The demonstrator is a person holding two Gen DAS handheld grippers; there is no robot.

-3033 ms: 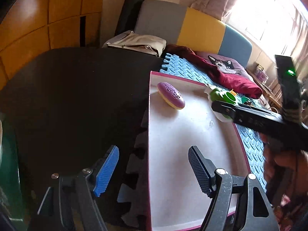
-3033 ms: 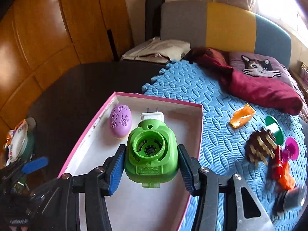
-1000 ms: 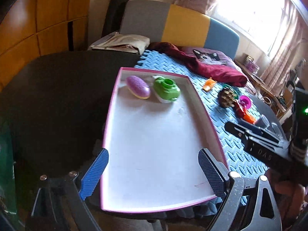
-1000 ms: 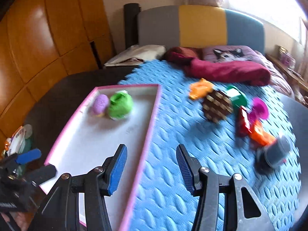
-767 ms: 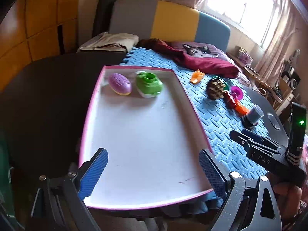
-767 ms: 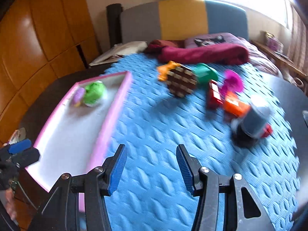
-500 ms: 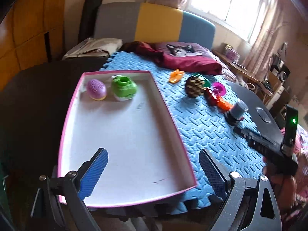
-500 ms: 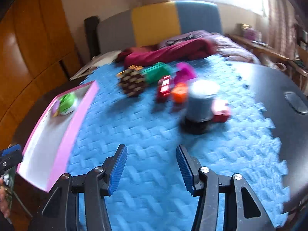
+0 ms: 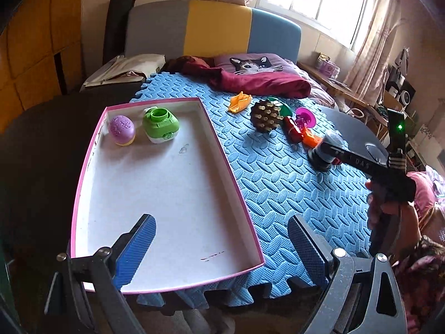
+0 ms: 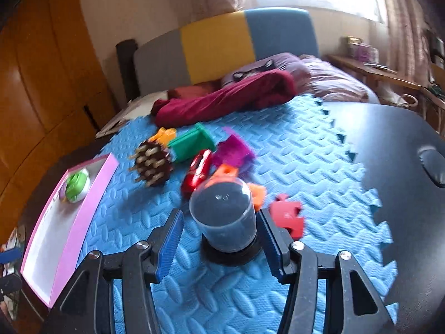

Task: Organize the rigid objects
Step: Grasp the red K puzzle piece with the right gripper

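A dark cylinder with a clear domed cap (image 10: 222, 214) stands upright on the blue foam mat (image 10: 306, 167). My right gripper (image 10: 221, 240) straddles it. Its jaws are opening; the left pad stands clear of the cylinder. In the left wrist view the same cylinder (image 9: 324, 153) sits at the right gripper's tip. My left gripper (image 9: 222, 247) hangs open and empty over the near end of the pink-rimmed white tray (image 9: 229, 172). A purple egg-shaped object (image 9: 121, 129) and a green device (image 9: 160, 124) lie in the tray's far corner.
Loose toys lie behind the cylinder: a brown spiky ball (image 10: 151, 164), a green block (image 10: 192, 142), a red toy (image 10: 197, 169), a magenta piece (image 10: 233, 151) and a red flat piece (image 10: 287, 217). A dark red cloth (image 9: 264, 83) lies at the mat's far edge. Dark tabletop (image 10: 403, 167) lies right.
The right gripper left the green device in the tray, then swung right across the mat until the dark cylinder stood between its fingers. The left gripper drifted right, still open.
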